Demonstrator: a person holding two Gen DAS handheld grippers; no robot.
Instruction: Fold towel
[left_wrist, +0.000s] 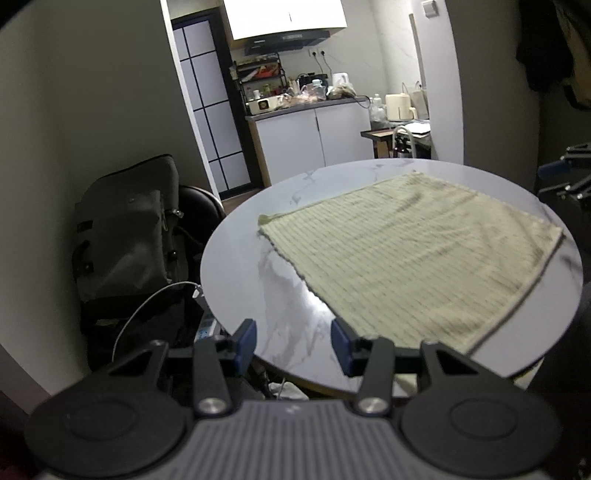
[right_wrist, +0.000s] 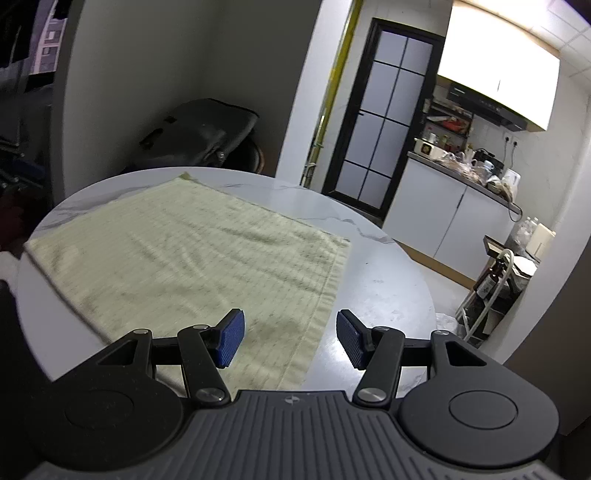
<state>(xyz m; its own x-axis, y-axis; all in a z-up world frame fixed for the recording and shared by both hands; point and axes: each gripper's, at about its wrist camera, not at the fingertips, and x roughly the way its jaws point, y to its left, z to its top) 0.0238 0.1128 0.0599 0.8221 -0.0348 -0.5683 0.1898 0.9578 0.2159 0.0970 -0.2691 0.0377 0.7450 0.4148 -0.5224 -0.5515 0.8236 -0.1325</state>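
A pale green ribbed towel (left_wrist: 410, 254) lies spread flat on a round white marble table (left_wrist: 280, 295). My left gripper (left_wrist: 293, 341) hovers open above the table's near edge, just left of the towel's near corner, with nothing between its blue pads. In the right wrist view the same towel (right_wrist: 192, 254) covers the table's left half. My right gripper (right_wrist: 290, 338) is open over the towel's near right edge; its left pad (right_wrist: 231, 338) is above the cloth and its right pad above bare table (right_wrist: 380, 288). Part of the right gripper (left_wrist: 569, 177) shows at the far right of the left wrist view.
A dark backpack (left_wrist: 125, 236) sits on a chair beside the table by the wall. Beyond the table are a glass-paned door (right_wrist: 384, 122), a white kitchen counter (left_wrist: 306, 140) crowded with items, and a small side stand (right_wrist: 498, 280) holding bottles.
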